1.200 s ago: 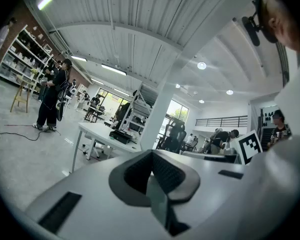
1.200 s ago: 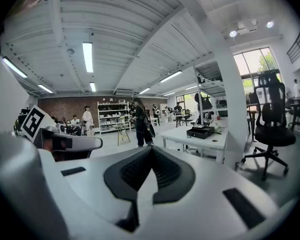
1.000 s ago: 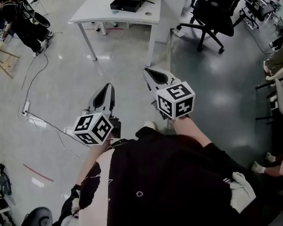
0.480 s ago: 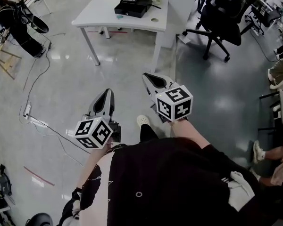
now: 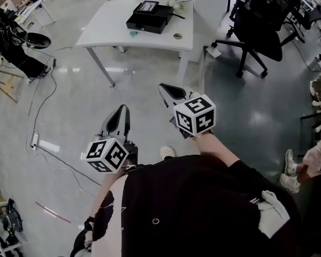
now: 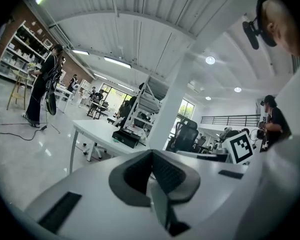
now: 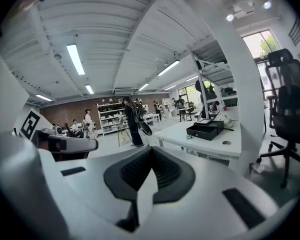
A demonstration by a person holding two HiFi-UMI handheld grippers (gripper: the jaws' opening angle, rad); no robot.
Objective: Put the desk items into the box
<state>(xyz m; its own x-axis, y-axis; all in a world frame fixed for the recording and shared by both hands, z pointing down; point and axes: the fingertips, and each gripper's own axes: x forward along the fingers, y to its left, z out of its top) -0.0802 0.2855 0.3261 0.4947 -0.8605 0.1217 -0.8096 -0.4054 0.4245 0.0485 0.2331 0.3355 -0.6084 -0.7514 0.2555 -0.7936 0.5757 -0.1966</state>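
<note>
While the person looks down, the big shiny grey floor [image 5: 69, 100] fills most of the head view. A white desk [image 5: 117, 28] stands on it, far ahead of the person. A black office chair [image 5: 257, 28] stands to the right of the desk, a little apart from it. Near the bottom of the view is the person's black top [image 5: 203, 208].

The black box [image 5: 148, 16] sits on the far part of the desk, with its lid open. It is well apart from both tongs.

The left gripper [image 5: 121, 108] and the right gripper [image 5: 169, 89] are held out over the floor, side by side and pointing toward the desk. Each one has a cube with black and white squares at its back end. In the left gripper view the two jaws are pressed together with nothing between them. In the right gripper view the jaws are pressed together too, and they hold nothing.

A white shoe [image 5: 167, 152] shows on the floor between the two tongs. A thin dark cable [image 5: 43, 90] runs across the floor on the left. On the desk, a small green thing [image 5: 132, 34] lies just in front of the box.
</note>
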